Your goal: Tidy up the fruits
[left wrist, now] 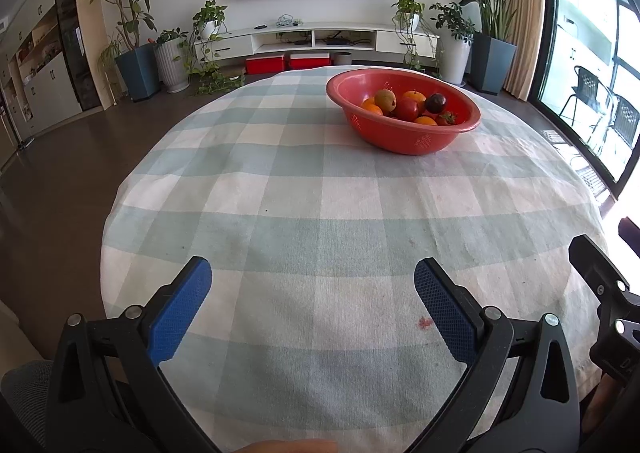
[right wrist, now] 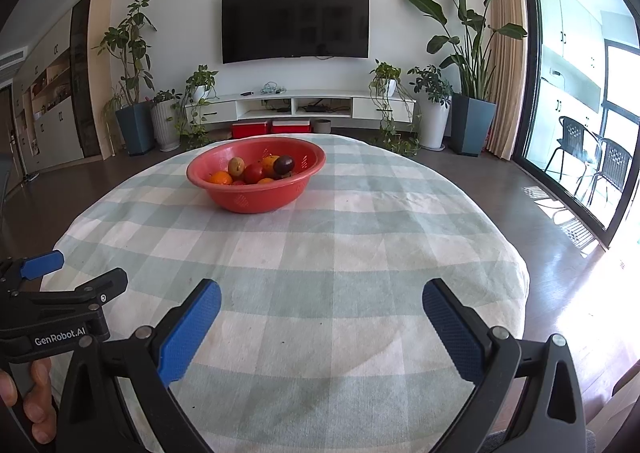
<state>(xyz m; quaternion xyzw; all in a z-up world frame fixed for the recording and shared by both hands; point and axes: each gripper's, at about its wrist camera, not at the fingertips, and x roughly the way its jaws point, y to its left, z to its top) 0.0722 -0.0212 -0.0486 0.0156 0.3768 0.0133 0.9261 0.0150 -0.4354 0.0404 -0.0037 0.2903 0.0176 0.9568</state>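
Both tools empty over near table edge, fruit all in bowl.
My left tool point(left wrist: 312, 293) gapes wide, nothing in it; my right tool point(right wrist: 320, 313) the same, just beside it. Red bowl point(right wrist: 256, 197) sits well apart at the far side of the table point(right wrist: 360, 253), fruits point(right wrist: 260, 171) heaped tight. Risk: a pinch on one round fruit could nudge its neighbours, or it slips out.

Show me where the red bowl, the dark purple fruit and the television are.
red bowl point(right wrist: 256, 199), right wrist view, on its front outer wall.
dark purple fruit point(right wrist: 284, 164), right wrist view, on the middle of its skin.
television point(right wrist: 295, 21), right wrist view, on the middle of the dark screen.
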